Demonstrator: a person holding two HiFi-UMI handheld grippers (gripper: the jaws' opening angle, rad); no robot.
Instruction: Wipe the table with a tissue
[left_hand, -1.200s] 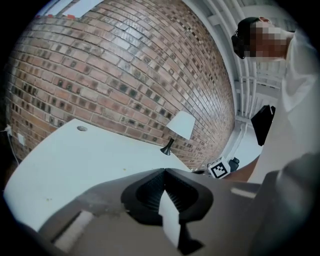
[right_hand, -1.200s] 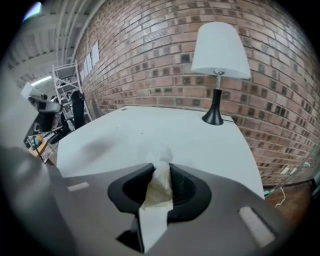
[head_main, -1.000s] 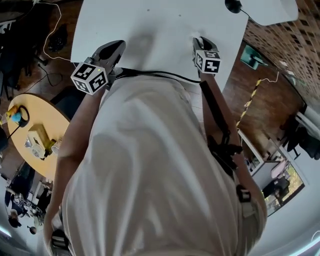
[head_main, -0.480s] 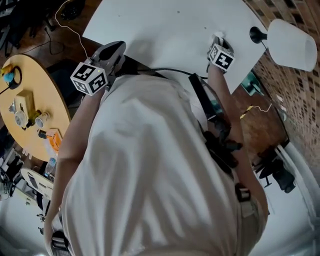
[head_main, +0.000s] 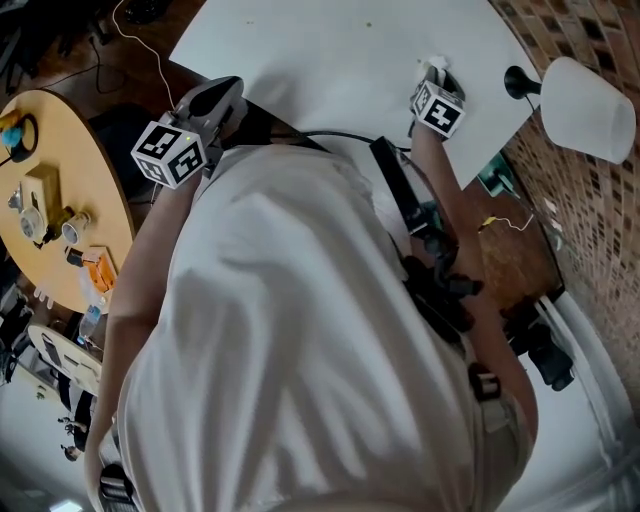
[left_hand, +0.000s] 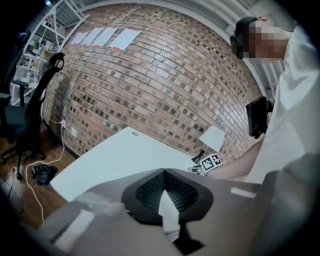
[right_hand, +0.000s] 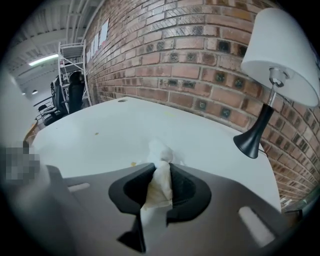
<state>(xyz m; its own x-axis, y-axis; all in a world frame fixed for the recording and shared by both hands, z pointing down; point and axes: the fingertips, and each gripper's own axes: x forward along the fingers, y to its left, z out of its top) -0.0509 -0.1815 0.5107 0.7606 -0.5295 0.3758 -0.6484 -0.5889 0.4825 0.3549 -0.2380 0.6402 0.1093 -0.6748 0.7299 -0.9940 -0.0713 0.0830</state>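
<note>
Two grippers are in play, each carrying one marker cube. The right gripper (right_hand: 160, 166) is clenched on the single tissue (right_hand: 159, 192). Its jaws have just been closing on the crumpled white wad, whose end sticks out past the tips toward the white table (right_hand: 100, 135). Whether the tissue touches the surface I cannot tell. It is held near the table's right side, not far from the one lamp (right_hand: 272, 75), which has a white shade and a black base and stands by the brick wall (left_hand: 165, 75). Two small yellowish specks (right_hand: 133, 163) lie on the tabletop ahead of the tissue. The left gripper (left_hand: 164, 172) hangs at the table's near-left edge with its jaws pressed together and nothing between them. Off to the left stands one round wooden table (head_main: 60, 200) with small items on it.
</note>
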